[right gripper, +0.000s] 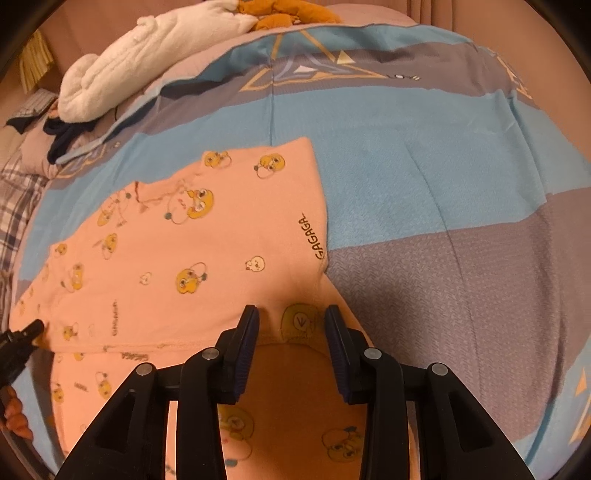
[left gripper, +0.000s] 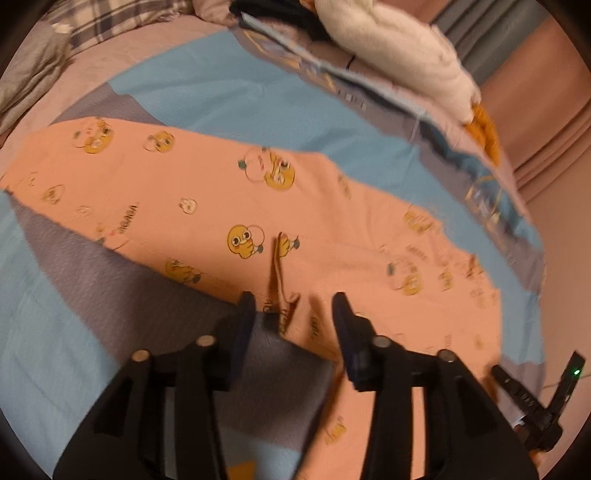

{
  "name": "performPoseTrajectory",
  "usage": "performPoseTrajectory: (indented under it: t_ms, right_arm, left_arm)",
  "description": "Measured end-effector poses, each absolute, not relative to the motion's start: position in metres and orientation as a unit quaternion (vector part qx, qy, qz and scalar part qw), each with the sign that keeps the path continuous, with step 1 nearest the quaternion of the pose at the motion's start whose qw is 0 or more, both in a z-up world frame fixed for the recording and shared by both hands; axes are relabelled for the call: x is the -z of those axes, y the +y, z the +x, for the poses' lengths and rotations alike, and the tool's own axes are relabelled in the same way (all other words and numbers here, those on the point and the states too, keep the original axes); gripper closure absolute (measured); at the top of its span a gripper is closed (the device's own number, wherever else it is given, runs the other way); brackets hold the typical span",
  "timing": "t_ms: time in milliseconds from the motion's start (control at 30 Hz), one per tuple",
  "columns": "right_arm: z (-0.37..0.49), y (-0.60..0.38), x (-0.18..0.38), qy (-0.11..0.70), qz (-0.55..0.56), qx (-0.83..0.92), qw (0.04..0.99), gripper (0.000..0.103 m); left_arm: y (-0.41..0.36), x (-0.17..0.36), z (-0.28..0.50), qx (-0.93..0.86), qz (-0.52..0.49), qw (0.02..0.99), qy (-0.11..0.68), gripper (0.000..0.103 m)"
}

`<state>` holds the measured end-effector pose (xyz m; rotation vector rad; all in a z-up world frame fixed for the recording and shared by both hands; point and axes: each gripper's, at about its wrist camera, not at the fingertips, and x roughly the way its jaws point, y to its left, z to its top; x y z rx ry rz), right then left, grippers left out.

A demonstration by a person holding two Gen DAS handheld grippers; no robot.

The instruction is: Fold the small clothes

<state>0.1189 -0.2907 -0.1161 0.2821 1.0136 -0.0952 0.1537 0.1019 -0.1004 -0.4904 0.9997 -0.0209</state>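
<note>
A small peach garment printed with yellow ducks (left gripper: 207, 199) lies spread on a blue and grey bedspread (left gripper: 207, 92). It also shows in the right wrist view (right gripper: 192, 251), with one part folded over. My left gripper (left gripper: 293, 306) is open, its jaws either side of the garment's near edge by a brown trim. My right gripper (right gripper: 291, 317) is open over the garment's near edge, its jaws either side of a duck print. The right gripper shows at the lower right of the left wrist view (left gripper: 535, 398), and the left gripper's tip at the left edge of the right wrist view (right gripper: 22, 336).
A white fluffy blanket (right gripper: 147, 48) and an orange plush toy (right gripper: 284, 14) lie at the far side of the bed. Dark clothes (right gripper: 62, 136) lie beside them. A plaid pillow (left gripper: 110, 18) is at the bed's head. Pink curtains (left gripper: 554, 129) hang beyond the bed.
</note>
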Motion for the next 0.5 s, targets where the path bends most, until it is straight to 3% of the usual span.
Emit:
performPoseTrajectory:
  t_ms: [67, 133, 233, 433, 500]
  right_arm:
    - [0.113, -0.291, 0.106, 0.472, 0.139, 0.037, 0.87, 0.063]
    - [0.105, -0.29, 0.091, 0.453, 0.141, 0.028, 0.88, 0.051]
    - [0.093, -0.286, 0.066, 0.423, 0.136, 0.018, 0.896, 0.04]
    - [0.062, -0.261, 0.016, 0.343, 0.096, -0.01, 0.934, 0.007]
    - [0.052, -0.254, 0.005, 0.319, 0.087, -0.02, 0.944, 0.004]
  left_arm:
    - [0.106, 0.09, 0.145, 0.009, -0.241, 0.853, 0.463, 0.046]
    - [0.111, 0.077, 0.135, 0.008, -0.24, 0.862, 0.447, 0.03]
    - [0.117, 0.057, 0.121, -0.003, -0.232, 0.878, 0.418, 0.017]
    - [0.145, 0.032, 0.097, -0.06, -0.218, 0.905, 0.361, 0.004]
    - [0.158, 0.032, 0.094, -0.078, -0.224, 0.904, 0.355, 0.003]
